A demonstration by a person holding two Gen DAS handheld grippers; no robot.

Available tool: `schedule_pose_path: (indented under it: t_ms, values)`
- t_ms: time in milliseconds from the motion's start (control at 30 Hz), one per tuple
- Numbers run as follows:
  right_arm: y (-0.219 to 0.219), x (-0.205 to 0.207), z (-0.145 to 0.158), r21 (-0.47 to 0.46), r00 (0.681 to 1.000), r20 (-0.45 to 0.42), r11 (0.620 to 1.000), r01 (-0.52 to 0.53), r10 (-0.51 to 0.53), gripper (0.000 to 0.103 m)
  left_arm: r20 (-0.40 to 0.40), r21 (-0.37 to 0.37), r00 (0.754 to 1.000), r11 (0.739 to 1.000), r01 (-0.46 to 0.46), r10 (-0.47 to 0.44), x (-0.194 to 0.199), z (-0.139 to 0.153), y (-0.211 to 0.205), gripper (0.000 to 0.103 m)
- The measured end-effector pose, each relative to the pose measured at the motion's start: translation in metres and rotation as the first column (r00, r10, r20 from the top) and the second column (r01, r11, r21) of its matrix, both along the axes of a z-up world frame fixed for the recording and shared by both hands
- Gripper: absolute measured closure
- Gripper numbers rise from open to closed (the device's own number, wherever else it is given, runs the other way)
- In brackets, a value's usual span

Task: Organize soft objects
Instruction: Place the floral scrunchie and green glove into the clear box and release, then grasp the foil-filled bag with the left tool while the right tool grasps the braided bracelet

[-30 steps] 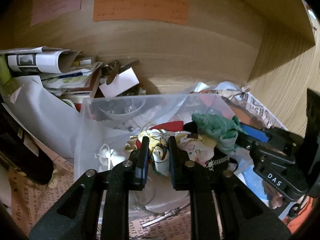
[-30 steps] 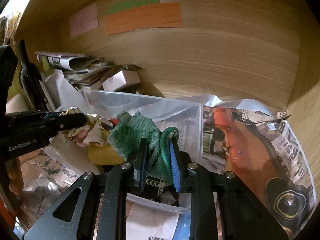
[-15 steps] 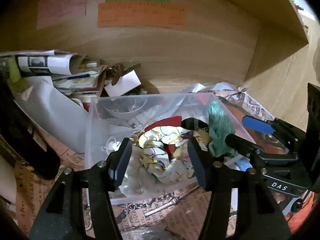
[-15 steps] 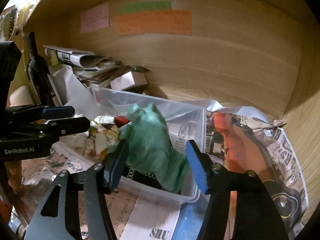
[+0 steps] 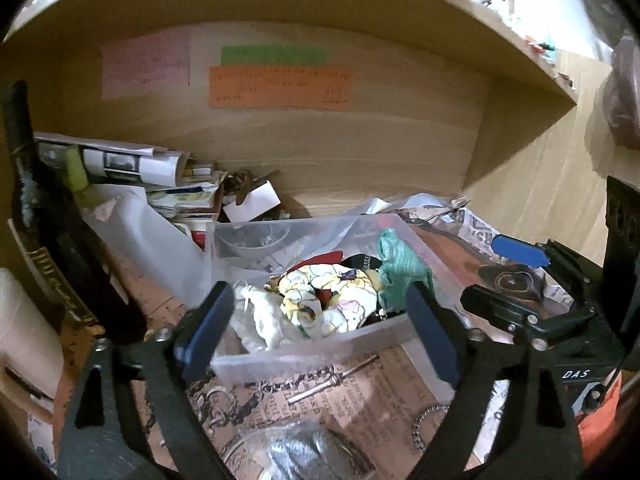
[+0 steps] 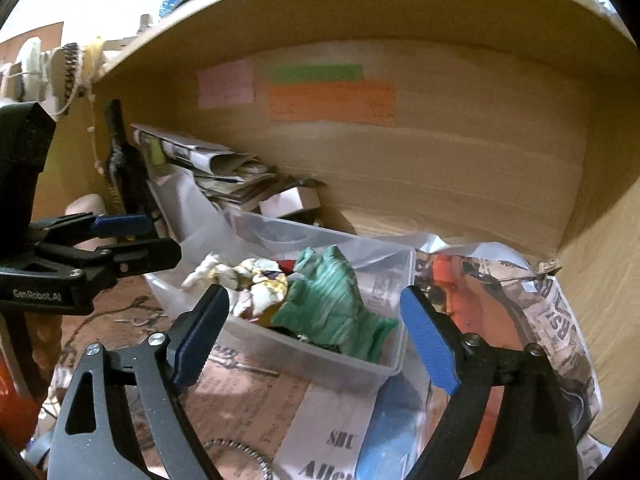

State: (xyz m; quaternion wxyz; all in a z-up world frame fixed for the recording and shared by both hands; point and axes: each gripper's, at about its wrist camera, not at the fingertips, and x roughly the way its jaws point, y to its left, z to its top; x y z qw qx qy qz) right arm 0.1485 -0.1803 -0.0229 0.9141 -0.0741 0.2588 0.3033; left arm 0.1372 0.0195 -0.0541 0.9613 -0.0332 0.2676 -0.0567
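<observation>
A clear plastic bin (image 5: 304, 354) (image 6: 352, 368) stands on newspaper in a wooden shelf bay. In it lie a yellow floral cloth (image 5: 320, 300) (image 6: 262, 286), a white cloth (image 5: 260, 322) and a green knit cloth (image 5: 402, 270) (image 6: 332, 304). My left gripper (image 5: 320, 332) is open and empty, just in front of the bin. My right gripper (image 6: 314, 336) is open and empty, drawn back before the bin's near corner. Each gripper shows in the other's view, the right one (image 5: 512, 280) and the left one (image 6: 132, 240).
Rolled newspapers and papers (image 5: 132, 164) are piled at the back left beside a dark bottle (image 5: 44, 216). Coloured notes (image 5: 280, 88) are stuck on the back wall. A chain and a metal pin (image 5: 332, 376) lie on the newspaper in front of the bin. An orange item (image 6: 472, 300) lies to the right.
Both grippers opened and let go: the floral cloth and the green cloth dropped into the bin. Both grippers then drew back and up from the bin.
</observation>
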Motion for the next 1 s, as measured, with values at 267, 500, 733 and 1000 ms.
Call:
schedule_pose_path:
  t_ms: [267, 500, 733, 1000]
  values:
    - [-0.004, -0.024, -0.014, -0.002, 0.998, -0.048, 0.999, -0.04, 0.039, 0.017, -0.026, 0.046, 1.0, 0.999, -0.01, 0.011, -0.03, -0.014, -0.003, 0.004]
    - [-0.003, -0.04, -0.044, -0.009, 0.985, -0.156, 0.997, -0.074, 0.072, 0.017, -0.129, 0.037, 0.991, 0.999, -0.032, 0.036, -0.042, -0.05, 0.001, 0.004]
    - [0.008, -0.055, -0.081, -0.048, 0.958, -0.268, 0.991, -0.122, 0.105, 0.017, -0.227, 0.012, 0.972, 0.998, -0.056, 0.057, -0.049, -0.087, 0.006, 0.004]
    - [0.015, -0.057, -0.102, -0.121, 0.937, -0.332, 0.98, -0.158, 0.11, 0.032, -0.261, 0.025, 0.963, 0.998, -0.057, 0.062, -0.05, -0.112, 0.003, 0.004]
